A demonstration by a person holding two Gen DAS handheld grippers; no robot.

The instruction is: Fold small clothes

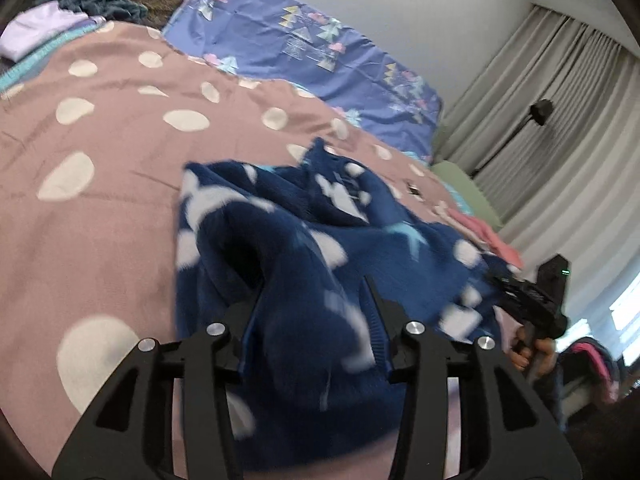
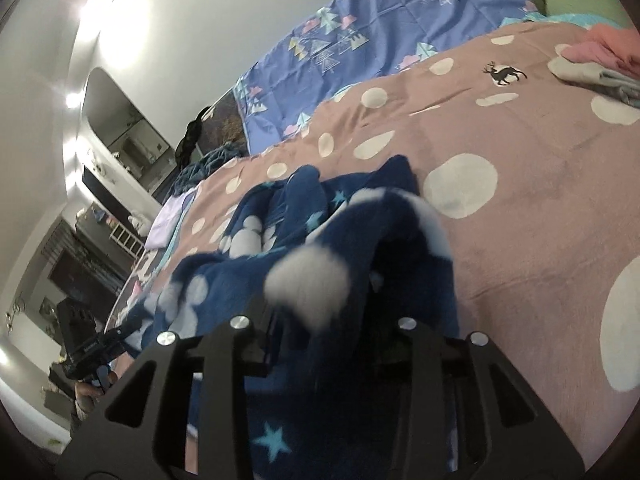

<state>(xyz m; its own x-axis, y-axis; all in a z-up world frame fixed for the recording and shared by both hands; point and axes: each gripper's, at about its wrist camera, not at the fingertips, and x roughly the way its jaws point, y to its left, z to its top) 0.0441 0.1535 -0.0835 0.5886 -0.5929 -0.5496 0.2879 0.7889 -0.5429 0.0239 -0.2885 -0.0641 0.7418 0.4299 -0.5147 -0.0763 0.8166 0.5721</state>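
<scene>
A navy fleece garment (image 1: 320, 248) with white dots and teal stars lies bunched on the pink spotted bedspread (image 1: 100, 200). My left gripper (image 1: 312, 296) is shut on one end of it, cloth draped over and between the fingers. My right gripper (image 2: 320, 300) is shut on the other end of the garment (image 2: 304, 240), which hides its fingertips. The right gripper also shows in the left wrist view (image 1: 532, 300) at the garment's right edge. The left gripper shows in the right wrist view (image 2: 92, 348) at the lower left.
A purple patterned sheet (image 1: 304, 40) lies behind the bedspread. Folded lilac cloth (image 1: 36, 28) and a teal heap (image 1: 100, 4) sit at the far left. Pink and grey clothes (image 2: 600, 56) lie at the bed's far right. Curtains (image 1: 560, 120) hang on the right.
</scene>
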